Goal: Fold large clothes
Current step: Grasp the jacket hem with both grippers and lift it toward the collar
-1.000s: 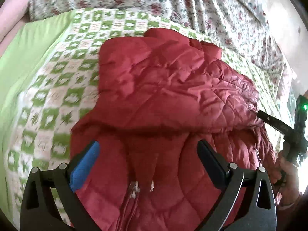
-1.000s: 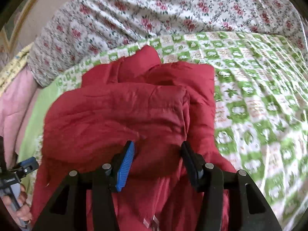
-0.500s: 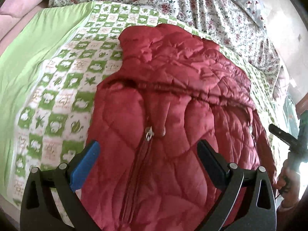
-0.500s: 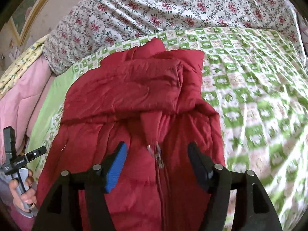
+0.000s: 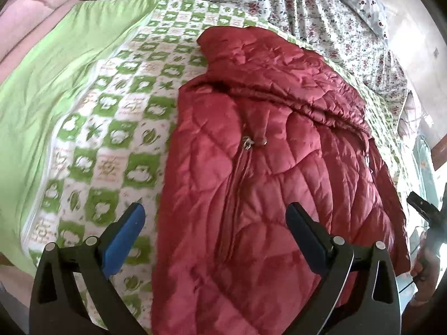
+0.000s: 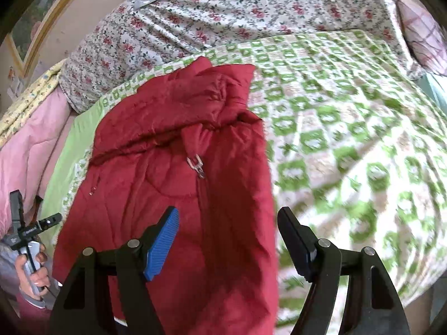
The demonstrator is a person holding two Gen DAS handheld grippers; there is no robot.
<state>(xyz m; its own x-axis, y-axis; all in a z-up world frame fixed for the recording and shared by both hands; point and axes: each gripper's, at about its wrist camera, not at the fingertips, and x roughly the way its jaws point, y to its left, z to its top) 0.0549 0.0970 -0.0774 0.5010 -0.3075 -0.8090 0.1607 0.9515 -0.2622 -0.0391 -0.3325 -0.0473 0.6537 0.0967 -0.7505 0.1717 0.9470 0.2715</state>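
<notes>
A dark red quilted jacket (image 5: pixel 265 167) lies on the bed, zipped up the front, its upper part folded down across the chest; the zip pull (image 5: pixel 247 142) shows in the middle. In the right wrist view the same jacket (image 6: pixel 178 173) runs from the centre to the lower left. My left gripper (image 5: pixel 213 223) hangs open above the jacket's lower part, nothing between its fingers. My right gripper (image 6: pixel 227 226) is above the jacket's right edge, its jaws opening, pads clear of the fabric.
A green-and-white patterned quilt (image 6: pixel 349 128) covers the bed, with a plain green sheet (image 5: pixel 56 78) and pink bedding (image 5: pixel 33 8) at one side. A floral cover (image 6: pixel 237 14) lies at the back. The person's hand holds the other gripper's handle (image 6: pixel 30 254).
Both grippers have drawn back toward the jacket's lower end, so more of the jacket and quilt shows. The right gripper's jaws have spread wider and no longer press the red fabric.
</notes>
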